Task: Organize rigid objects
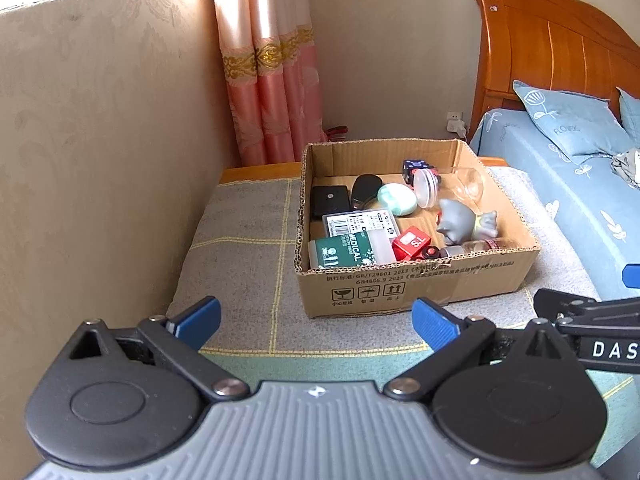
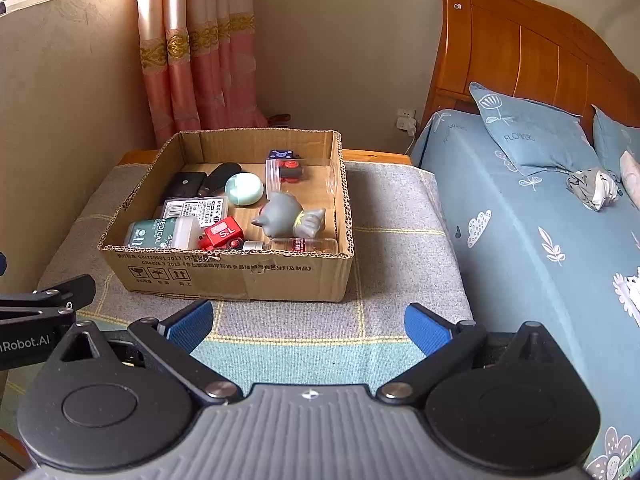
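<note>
Right now we hold both tools low in front of a shallow cardboard box (image 1: 416, 284) that sits on a grey checked cloth (image 1: 240, 256) covering the bench beside a bed (image 2: 520, 216). Our left gripper (image 1: 316, 320) has its blue pads spread wide apart with nothing between them, and our right gripper (image 2: 309, 326) is likewise spread and empty; each hovers over the cloth short of the box's near wall. Part of the right tool shows at the right edge of the left wrist view.

Inside the box we see the rigid things lying loose. A green and white MEDICAL bottle (image 2: 162, 233) lies along the near wall at the left, with a red block marked S.L (image 2: 221, 233) just beside it and a clear vial (image 2: 296, 245) lying further right against the same wall. A grey cat figurine (image 2: 286, 216) lies near the middle-right. Behind the bottle is a labelled clear case (image 2: 196, 209), then a black case (image 2: 184, 185), a dark oval object (image 2: 220, 176) and a mint green rounded case (image 2: 244, 188). Toward the far wall a clear container (image 2: 280, 174) holds red pieces, with a dark blue dotted cube (image 2: 280, 155) behind it.

A pink curtain (image 2: 192, 60) hangs behind the bench, and the wooden headboard (image 2: 520, 48) rises at right.
</note>
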A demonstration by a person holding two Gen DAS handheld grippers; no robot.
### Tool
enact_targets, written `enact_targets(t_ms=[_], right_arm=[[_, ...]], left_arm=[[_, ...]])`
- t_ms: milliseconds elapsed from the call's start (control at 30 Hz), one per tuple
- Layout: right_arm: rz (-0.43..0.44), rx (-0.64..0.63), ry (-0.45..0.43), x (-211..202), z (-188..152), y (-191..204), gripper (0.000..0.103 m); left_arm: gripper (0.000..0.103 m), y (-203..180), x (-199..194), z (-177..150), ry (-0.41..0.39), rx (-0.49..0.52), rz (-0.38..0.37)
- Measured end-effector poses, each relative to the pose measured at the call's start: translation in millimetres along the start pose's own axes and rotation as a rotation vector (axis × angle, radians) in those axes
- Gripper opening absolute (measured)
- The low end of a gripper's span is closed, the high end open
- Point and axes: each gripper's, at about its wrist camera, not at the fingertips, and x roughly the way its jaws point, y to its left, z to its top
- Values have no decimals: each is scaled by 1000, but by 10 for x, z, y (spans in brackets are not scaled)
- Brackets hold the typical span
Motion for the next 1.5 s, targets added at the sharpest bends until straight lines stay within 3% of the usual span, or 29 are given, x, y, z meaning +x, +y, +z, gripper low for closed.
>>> enact_targets(t_ms=[1500], right_arm=[[22,9,5,59,-15,2,103]], left_arm=[[101,-30,24,-28,26,-1,9]])
